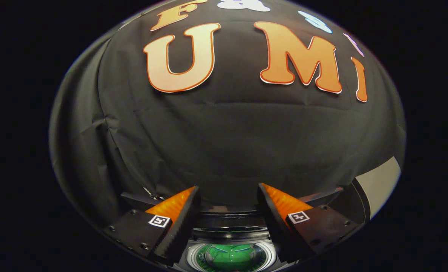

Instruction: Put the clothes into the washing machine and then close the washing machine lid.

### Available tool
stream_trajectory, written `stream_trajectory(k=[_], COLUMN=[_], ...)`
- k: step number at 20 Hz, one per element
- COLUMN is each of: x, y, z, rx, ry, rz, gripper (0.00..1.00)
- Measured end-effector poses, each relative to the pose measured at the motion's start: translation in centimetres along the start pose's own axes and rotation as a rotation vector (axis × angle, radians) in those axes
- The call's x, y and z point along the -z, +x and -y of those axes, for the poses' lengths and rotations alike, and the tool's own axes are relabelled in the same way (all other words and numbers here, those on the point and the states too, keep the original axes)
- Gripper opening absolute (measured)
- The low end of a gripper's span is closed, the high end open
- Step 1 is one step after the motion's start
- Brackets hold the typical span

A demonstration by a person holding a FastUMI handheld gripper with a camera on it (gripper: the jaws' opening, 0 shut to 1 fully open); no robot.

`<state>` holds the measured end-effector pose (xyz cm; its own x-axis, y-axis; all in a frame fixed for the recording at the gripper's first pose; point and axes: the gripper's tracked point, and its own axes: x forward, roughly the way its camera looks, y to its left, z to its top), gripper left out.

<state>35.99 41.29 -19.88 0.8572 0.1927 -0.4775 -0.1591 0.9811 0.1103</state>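
My gripper is open and holds nothing between its fingers. It hangs above the washing machine, whose dark top edge runs across just behind the fingers. Below and between the fingers I look down into the round drum with its pale ring. Something green lies at the bottom of the drum; I cannot tell whether it is cloth. To the right of the right finger the machine's lid stands raised, showing a light panel in a dark frame.
The booth's black cloth wall hangs close behind the machine and takes up most of what lies ahead of the fingers.
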Motion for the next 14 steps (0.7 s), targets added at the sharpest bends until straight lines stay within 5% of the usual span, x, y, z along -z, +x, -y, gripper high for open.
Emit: stream_trajectory(k=[14], x=[4.1], y=[-7.7], z=[-0.4], rx=[0.013], ry=[-0.018], rz=[0.168], gripper=[0.97])
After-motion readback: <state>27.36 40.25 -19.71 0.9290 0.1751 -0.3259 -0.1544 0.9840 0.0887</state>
